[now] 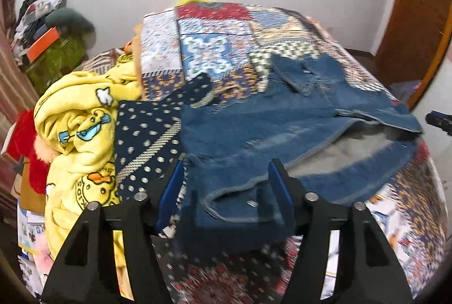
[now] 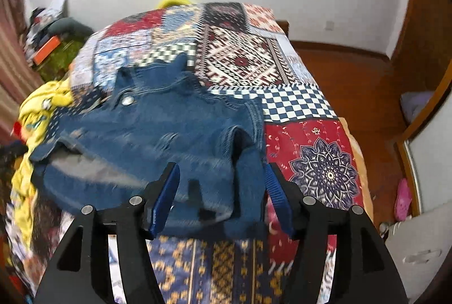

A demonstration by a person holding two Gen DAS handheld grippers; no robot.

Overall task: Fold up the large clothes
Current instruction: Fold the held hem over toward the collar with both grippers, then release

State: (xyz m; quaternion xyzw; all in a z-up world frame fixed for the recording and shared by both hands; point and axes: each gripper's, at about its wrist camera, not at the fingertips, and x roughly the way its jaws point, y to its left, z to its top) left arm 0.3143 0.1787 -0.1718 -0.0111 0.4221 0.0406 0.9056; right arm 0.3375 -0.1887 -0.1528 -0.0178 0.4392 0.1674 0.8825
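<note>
Over the patchwork bed [image 2: 305, 106], both wide-spread grippers, left gripper [image 1: 226, 171] and right gripper [image 2: 223, 176], straddle the denim jacket [image 2: 158, 134] hem; bare quilt lies rightward.

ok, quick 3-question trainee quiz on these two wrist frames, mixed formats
1. True or false: the denim jacket lies on a patchwork bedspread.
2. Multiple choice: what lies beside the jacket, on the left gripper side? A) yellow duck-print blanket B) green towel C) white pillow
3. Fill in: both the left gripper and the right gripper have jaws that stand ____.

Key: 1 true; 2 A, the yellow duck-print blanket; 3 open, with denim between the fingers.
</note>
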